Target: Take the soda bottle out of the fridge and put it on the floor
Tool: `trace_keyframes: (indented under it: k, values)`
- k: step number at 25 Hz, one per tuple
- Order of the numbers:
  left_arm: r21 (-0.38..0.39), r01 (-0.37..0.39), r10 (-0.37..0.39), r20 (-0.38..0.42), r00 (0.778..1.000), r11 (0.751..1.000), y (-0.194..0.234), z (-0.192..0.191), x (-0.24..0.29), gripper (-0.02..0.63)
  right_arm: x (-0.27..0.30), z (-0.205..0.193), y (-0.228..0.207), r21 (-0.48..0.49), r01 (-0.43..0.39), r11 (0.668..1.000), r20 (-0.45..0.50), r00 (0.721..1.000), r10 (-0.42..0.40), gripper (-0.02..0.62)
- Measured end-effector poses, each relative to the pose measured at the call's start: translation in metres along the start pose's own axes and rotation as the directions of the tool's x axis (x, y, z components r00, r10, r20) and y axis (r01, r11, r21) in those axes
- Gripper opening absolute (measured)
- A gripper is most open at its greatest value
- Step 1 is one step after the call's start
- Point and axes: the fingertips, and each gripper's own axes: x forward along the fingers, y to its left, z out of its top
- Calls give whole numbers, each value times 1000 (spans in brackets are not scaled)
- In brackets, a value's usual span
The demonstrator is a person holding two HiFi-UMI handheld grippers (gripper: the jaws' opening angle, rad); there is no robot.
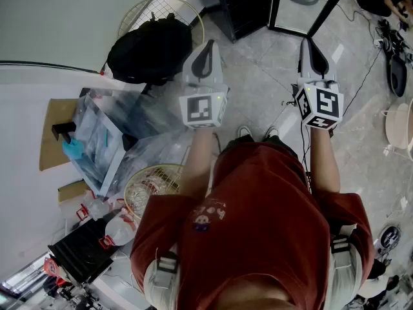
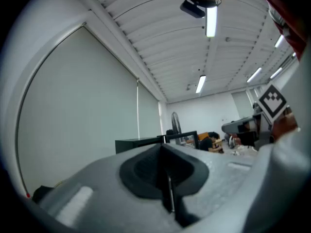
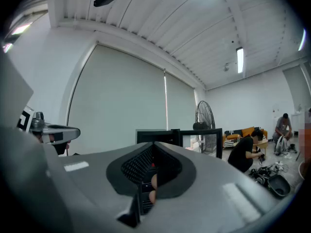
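Pointing level toward the fridge (image 1: pixel 248 5) at the floor's (image 1: pixel 271 76) far edge, left gripper (image 1: pixel 208 47) and right gripper (image 1: pixel 307 44) — jaws pressed together, empty — seem poised for the approach.

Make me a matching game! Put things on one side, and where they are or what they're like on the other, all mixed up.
Things:
1. black backpack
2. small black fridge with a glass door
3. right tool
4. person's T-shirt

Descriptions:
A. red
B. shut
C. door standing open
D. at the round wire basket

Pairs: 1-D, 2-C, 3-B, 4-A.
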Motion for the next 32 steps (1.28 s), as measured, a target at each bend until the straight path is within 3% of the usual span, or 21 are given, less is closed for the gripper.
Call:
trace_keyframes:
  k: [23, 32]
  values:
    - [-3, 55, -54, 9, 998, 999, 12, -17, -13, 0, -7, -9, 15, 24, 79, 997, 15, 997, -80, 0]
    - [8, 27, -27, -4, 1000, 1000, 15, -27, 41, 0, 46, -14, -12, 25, 41, 999, 25, 999, -42, 0]
